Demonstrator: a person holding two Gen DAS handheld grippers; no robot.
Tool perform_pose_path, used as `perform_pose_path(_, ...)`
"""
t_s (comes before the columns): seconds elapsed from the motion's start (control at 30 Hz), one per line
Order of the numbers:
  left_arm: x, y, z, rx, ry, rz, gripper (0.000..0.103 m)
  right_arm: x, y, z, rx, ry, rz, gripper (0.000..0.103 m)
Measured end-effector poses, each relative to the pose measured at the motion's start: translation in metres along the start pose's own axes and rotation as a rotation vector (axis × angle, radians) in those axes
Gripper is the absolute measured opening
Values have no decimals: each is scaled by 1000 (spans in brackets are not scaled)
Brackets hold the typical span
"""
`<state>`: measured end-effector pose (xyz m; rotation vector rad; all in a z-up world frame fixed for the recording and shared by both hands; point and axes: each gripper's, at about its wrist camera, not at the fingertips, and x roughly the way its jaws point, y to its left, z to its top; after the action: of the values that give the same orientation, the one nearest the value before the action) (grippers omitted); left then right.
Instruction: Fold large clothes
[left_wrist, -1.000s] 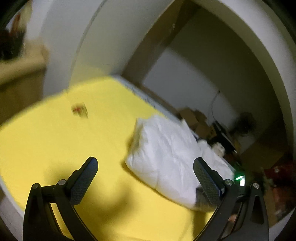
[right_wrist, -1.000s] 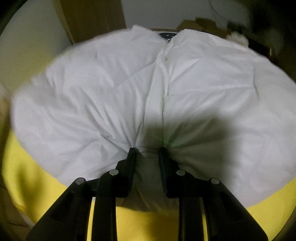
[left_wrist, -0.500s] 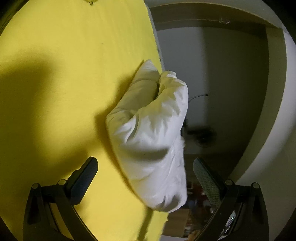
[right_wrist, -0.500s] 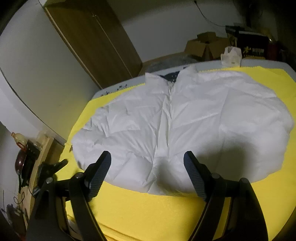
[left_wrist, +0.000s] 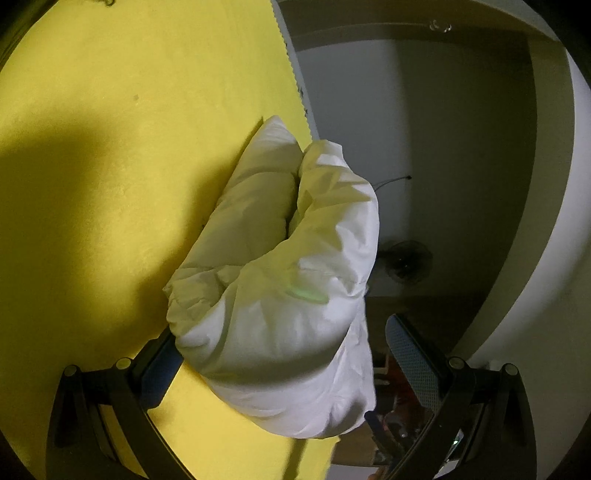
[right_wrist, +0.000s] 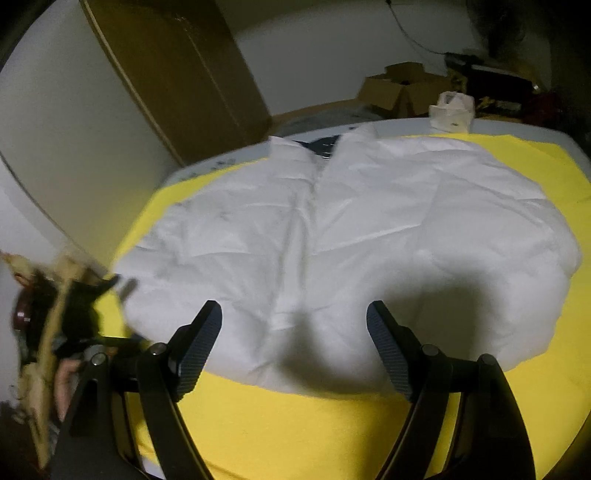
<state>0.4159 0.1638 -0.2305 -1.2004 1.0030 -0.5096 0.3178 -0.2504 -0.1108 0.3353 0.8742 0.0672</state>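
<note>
We see a white padded jacket (right_wrist: 369, 236) lying flat on a yellow cover (right_wrist: 332, 435) spread over a bed. In the right wrist view the jacket fills most of the cover, its front seam running away from us and its collar at the far edge, where a grey strip of bed (right_wrist: 229, 162) shows past the yellow. A band of bare yellow lies between the jacket's near hem and us, and more yellow shows on the far right. A tall wooden wardrobe (right_wrist: 184, 70) stands beyond the far left corner, and cardboard boxes (right_wrist: 402, 88) and a small white bag (right_wrist: 452, 110) sit past the far edge.

Our right tongs (right_wrist: 294, 334) hover over the jacket's near hem with the 2 fingers spread wide, holding nothing. Their shadow falls on the cloth between them. At the left edge of this view a blurred hand (right_wrist: 64, 380) and dark clutter show, too smeared to name.

In the left wrist view the camera is rolled, so the bed runs up the left of the picture and its edge runs down the middle. A wide stretch of bare yellow (left_wrist: 122, 155) lies to the left. The puffy end of the jacket (left_wrist: 280, 295) bulges at the bed's edge. Our left tongs (left_wrist: 280, 363) stand wide open around that end, the left finger partly hidden behind the cloth and the right finger (left_wrist: 410, 360) clear of it beyond the edge. We cannot tell whether the left finger touches the jacket.
</note>
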Motion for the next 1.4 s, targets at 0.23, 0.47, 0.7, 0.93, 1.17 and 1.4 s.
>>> perform_pose_path(0.23,3,-14,1,17,-18,9,99,17,6,11,-13,-26,-29,66)
perform_pose_path(0.47,1,-31,-2,101,-52,9,50,78,20,4,33,63,-28,38)
perform_pose_path(0.7,3,-41,-7,160,-47,7,38,99,27,-26,-19,65,-116,36)
perform_pose_path(0.93,-9,-12,-1,49,-128,113,101,90,20,-26,3,80,-63,36)
perform_pose_path(1.17,3,-22,7,146,-60,124,43,89,16,-24,8,93,-46,36)
perform_pose_path(1.4,-2,-46,-1,287,-58,169,17,90,20,-25,-11,100,-55,36)
